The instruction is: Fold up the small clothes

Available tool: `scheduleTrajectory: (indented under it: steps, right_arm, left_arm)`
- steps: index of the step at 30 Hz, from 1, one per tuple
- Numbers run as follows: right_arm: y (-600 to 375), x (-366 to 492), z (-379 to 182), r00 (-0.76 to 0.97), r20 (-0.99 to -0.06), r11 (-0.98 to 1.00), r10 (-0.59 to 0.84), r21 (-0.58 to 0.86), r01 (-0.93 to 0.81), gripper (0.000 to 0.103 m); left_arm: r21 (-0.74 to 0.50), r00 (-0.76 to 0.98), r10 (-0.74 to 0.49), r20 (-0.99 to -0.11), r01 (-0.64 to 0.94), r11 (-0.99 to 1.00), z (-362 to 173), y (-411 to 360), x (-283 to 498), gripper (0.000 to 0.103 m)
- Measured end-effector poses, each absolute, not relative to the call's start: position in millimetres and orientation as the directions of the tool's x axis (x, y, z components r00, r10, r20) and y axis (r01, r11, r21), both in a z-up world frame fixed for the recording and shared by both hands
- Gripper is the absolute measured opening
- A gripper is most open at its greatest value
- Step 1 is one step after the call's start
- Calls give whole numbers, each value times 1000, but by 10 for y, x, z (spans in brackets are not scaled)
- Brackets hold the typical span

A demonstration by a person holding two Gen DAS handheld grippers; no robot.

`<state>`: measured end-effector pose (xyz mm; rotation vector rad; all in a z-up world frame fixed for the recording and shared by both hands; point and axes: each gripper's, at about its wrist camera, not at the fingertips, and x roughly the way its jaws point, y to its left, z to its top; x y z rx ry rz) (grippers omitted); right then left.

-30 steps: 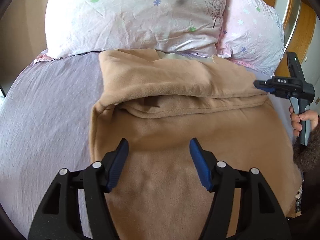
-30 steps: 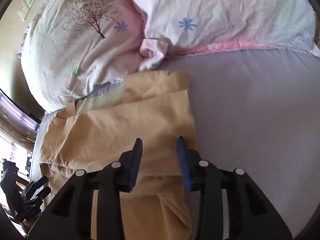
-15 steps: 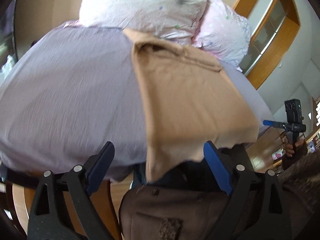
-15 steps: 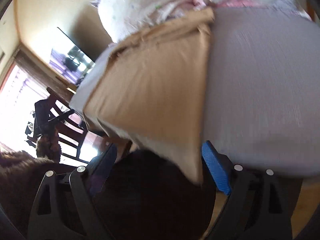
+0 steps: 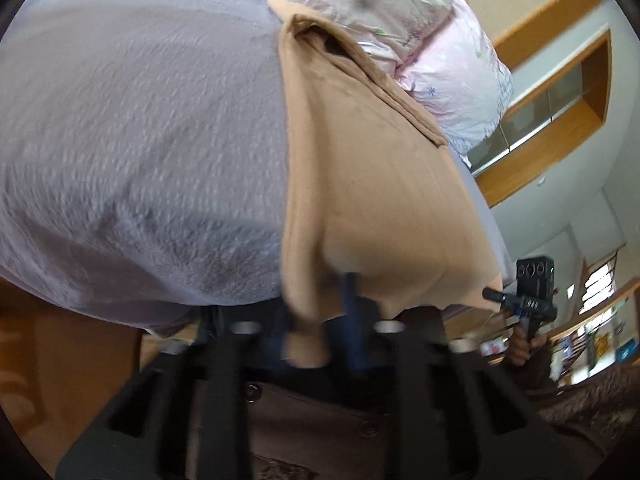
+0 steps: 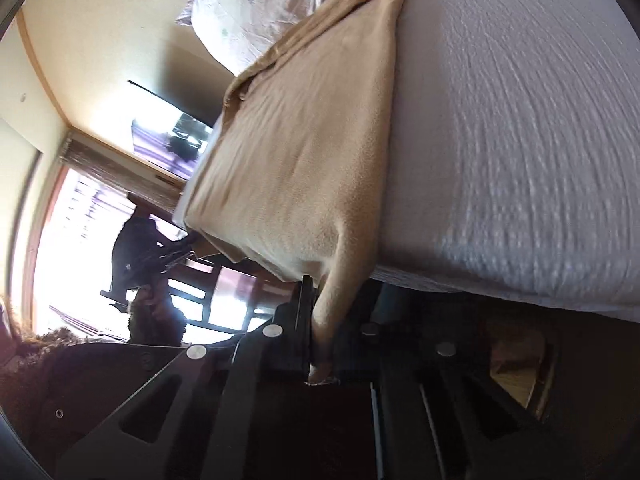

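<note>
Gripping a near corner each, the left gripper (image 5: pixel 320 320) and right gripper (image 6: pixel 320 336) are both clamped tight on the hem of the tan fleece garment (image 5: pixel 380 200), which hangs off the near edge of the bed and stretches back across the crinkly lavender bedsheet (image 5: pixel 140 140) to the pink floral pillows (image 5: pixel 400 12). Further out there's cream wall and a blown-out bright window (image 6: pixel 80 240); the blue finger pads are mostly buried in cloth and blurry.
</note>
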<state>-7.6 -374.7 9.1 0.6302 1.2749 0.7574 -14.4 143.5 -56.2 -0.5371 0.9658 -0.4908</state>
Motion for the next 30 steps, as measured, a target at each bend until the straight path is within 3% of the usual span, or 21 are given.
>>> scheduleTrajectory:
  steps: [3, 7, 13, 16, 18, 20, 23, 25, 27, 28, 29, 30]
  right_arm:
    - [-3760, -43, 332, 161, -537, 560, 828, 804, -201, 7]
    - [-3757, 270, 975, 293, -417, 502, 860, 792, -346, 7]
    - [-3719, 1533, 1494, 524, -317, 542, 790, 760, -359, 7]
    - [-3676, 2367, 1257, 608, -375, 599, 700, 772, -213, 7]
    - [-3609, 2834, 952, 619, -472, 656, 628, 749, -94, 7]
    - [-3591, 3209, 569, 592, -585, 706, 555, 707, 37, 7]
    - [-3555, 3478, 84, 518, -652, 679, 554, 714, 171, 7]
    - [-3535, 3585, -30, 503, -653, 651, 566, 729, 214, 16]
    - [-3539, 3584, -37, 510, -645, 650, 569, 733, 202, 65]
    - [-3542, 3590, 22, 544, -643, 669, 539, 719, 188, 73]
    - [-3547, 3580, 103, 578, -630, 685, 518, 710, 160, 78]
    - [-3548, 3576, 182, 597, -615, 693, 515, 709, 131, 78]
  left_arm:
    - [-665, 478, -641, -601, 145, 732, -551, 1474, -187, 4]
    - [-677, 538, -674, -507, 235, 697, -6, 1527, -214, 4]
    - [-608, 699, -604, -383, 301, 734, 986, 1455, 753, 4]
    - [-638, 723, -555, -412, 205, 742, 981, 1385, 1761, 4]
    - [-631, 712, -520, -472, 139, 763, 821, 1312, 2283, 4]
    - [-639, 683, -499, -533, 62, 767, 581, 1289, 2716, 4]
    - [-701, 647, -510, -566, -52, 711, 227, 1400, 3069, 5]
    - [-748, 639, -535, -553, -97, 657, 88, 1483, 3154, 6]
    - [-777, 648, -551, -526, -102, 622, 59, 1541, 3147, 9]
    - [-786, 656, -553, -514, -102, 610, 67, 1564, 3143, 18]
    - [-807, 678, -553, -484, -100, 582, 98, 1620, 3101, 39]
    - [-814, 710, -528, -466, -110, 570, 150, 1691, 3037, 53]
